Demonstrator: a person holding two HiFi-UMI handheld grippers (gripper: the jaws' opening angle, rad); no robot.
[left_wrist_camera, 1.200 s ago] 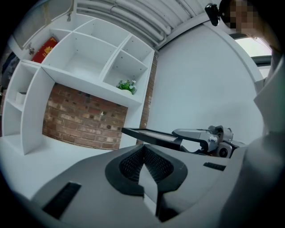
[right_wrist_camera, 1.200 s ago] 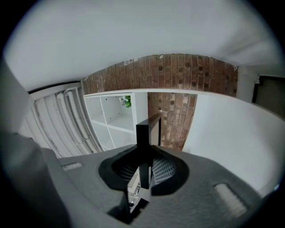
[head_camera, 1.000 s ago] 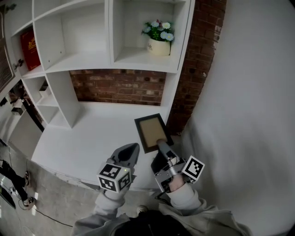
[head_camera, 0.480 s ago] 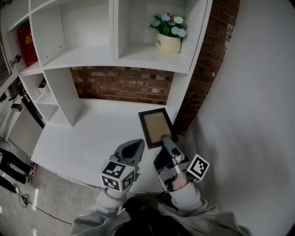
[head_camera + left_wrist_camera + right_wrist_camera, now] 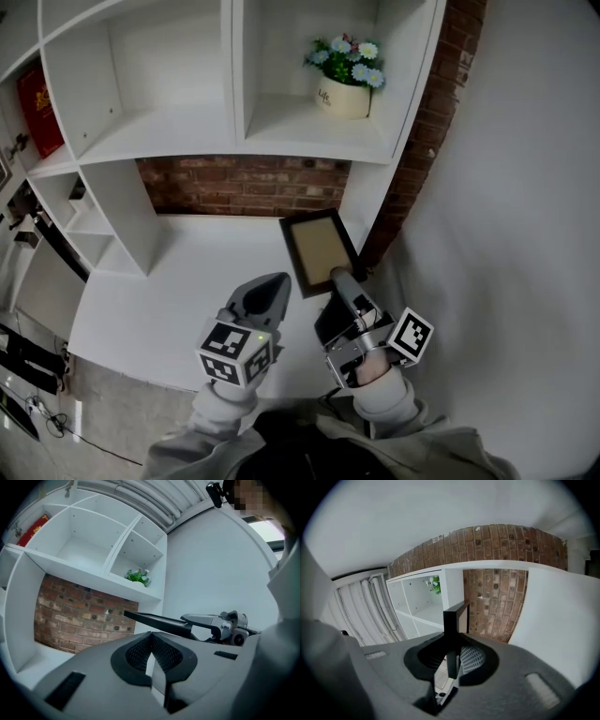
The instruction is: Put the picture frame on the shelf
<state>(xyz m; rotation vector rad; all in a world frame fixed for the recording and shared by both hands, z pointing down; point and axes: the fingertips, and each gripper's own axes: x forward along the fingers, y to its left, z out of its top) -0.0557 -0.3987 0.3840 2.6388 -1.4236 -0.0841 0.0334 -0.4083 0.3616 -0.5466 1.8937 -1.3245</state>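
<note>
Picture frame [image 5: 319, 248] in R gripper [image 5: 339, 278]; flower pot [image 5: 345, 96] occupies shelf [image 5: 300, 131] above.

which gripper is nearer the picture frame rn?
Right. The right gripper is clamped on the near edge of the picture frame; the left gripper sits apart to its left, jaws shut, empty.

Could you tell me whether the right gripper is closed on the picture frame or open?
Closed: the right gripper pinches the picture frame by its edge, pads on both sides.
</note>
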